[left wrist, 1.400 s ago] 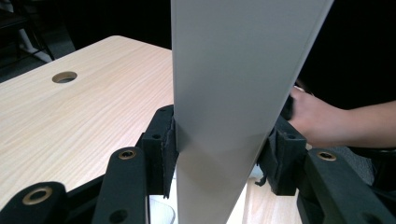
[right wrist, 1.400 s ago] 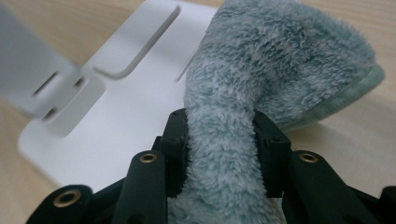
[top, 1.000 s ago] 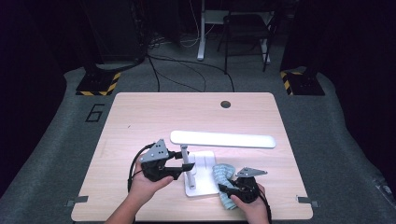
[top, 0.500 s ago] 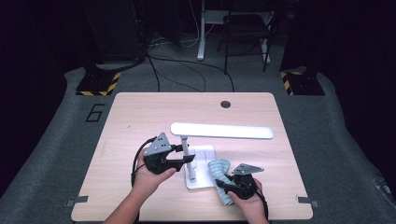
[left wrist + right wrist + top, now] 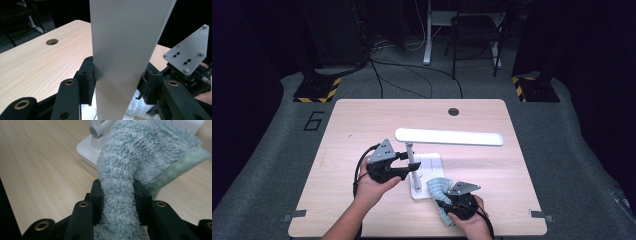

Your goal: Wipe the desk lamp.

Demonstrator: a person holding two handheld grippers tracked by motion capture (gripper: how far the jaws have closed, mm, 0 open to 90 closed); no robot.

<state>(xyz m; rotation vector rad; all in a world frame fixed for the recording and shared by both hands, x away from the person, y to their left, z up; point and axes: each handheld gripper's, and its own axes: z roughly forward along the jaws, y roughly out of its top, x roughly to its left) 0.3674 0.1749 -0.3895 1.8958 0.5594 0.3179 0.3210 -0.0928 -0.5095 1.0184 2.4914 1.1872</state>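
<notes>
1. Dark room with cables and a chair behind, grey floor, and a light wood table (image 5: 362, 125) with a round cable hole (image 5: 454, 111) near its far edge.
2. The white desk lamp (image 5: 427, 165) stands on the table's near half: flat base, thin post, long head (image 5: 449, 136) lying level above it. No containers anywhere, so nothing to list there.
3. A fluffy pale teal cloth (image 5: 438, 187) sits at the base's near right corner, touching it.
4. The right gripper (image 5: 117, 192) has been closing its jaws, and they're now squeezed onto a bunched fold of the cloth. In the high view the right hand (image 5: 467, 217) covers the cloth's near end.
5. The left gripper (image 5: 117, 80) is clamped on the lamp, pads pressing both edges of the white panel; which part of the lamp that is, I can't tell from its view.
6. The left hand (image 5: 374, 185) comes in from the bottom edge, gripper pointing right at the post.
</notes>
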